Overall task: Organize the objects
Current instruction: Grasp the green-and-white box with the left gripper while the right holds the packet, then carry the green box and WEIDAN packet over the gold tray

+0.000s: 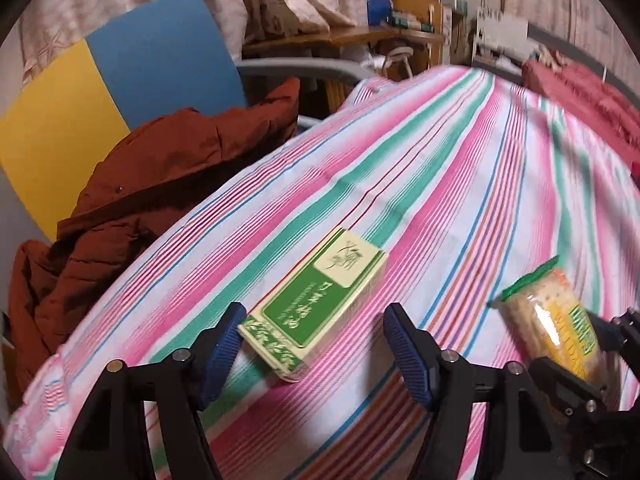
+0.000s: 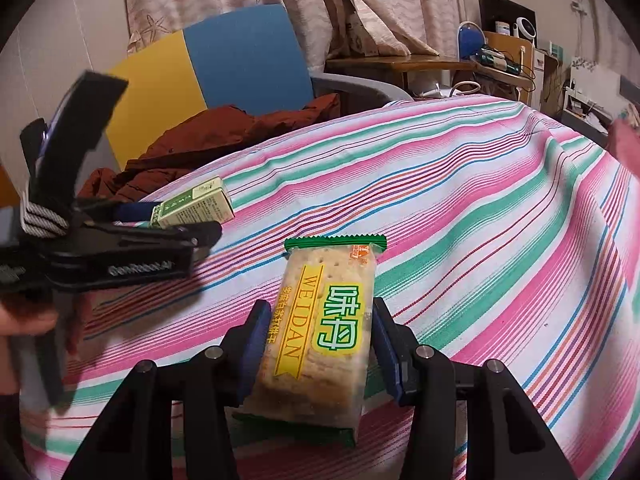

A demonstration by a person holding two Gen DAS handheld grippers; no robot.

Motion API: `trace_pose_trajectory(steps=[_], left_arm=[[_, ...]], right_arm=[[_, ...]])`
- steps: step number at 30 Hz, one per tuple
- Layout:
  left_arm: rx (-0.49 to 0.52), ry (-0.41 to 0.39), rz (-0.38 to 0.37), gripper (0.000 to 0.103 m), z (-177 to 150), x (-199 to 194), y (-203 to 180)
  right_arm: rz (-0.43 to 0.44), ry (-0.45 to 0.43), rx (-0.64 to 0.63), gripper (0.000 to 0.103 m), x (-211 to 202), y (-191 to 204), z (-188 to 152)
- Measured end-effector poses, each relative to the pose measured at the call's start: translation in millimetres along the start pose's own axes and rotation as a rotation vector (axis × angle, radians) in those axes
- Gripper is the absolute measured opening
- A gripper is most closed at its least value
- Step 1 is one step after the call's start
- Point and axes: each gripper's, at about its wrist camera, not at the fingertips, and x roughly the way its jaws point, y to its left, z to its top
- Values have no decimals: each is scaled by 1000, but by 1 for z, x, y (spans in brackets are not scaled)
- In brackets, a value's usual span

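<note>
On striped bedcover (image 1: 460, 168) | right gripper (image 2: 318, 344) clamps cracker pack (image 2: 324, 332) | left gripper (image 1: 316, 344) open, straddling green box (image 1: 316, 304), pads clear | step: box pickup | next: close jaws squarely on box sides

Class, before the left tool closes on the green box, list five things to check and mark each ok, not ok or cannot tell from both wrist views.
1. Left tool open wider than the green box: ok.
2. Box between its fingers: ok, only the near end.
3. Pads touching the box: cannot tell; the left pad looks very near the corner.
4. Box lying flat on the striped sheet: ok.
5. Right tool gripping the cracker packet, clear of the box: ok.
</note>
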Motion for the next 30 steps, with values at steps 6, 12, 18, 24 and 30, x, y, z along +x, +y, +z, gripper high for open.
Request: trace_pose_trajectory(steps=[6, 12, 18, 24, 30], left_arm=[[-11, -23, -5, 45, -2, 2, -7], [-63, -38, 11, 37, -10, -2, -8], [-108, -46, 10, 35, -27, -15, -12], [-228, -64, 6, 35, -52, -37, -2], [-276, -142, 82, 35, -76, -69, -6]], right_arm=[[1, -3, 2, 50, 0, 0, -1], [1, -3, 3, 50, 0, 1, 0], [6, -7, 7, 50, 0, 0, 0], [-23, -14, -17, 49, -1, 6, 0], [-51, -25, -47, 48, -3, 10, 0]])
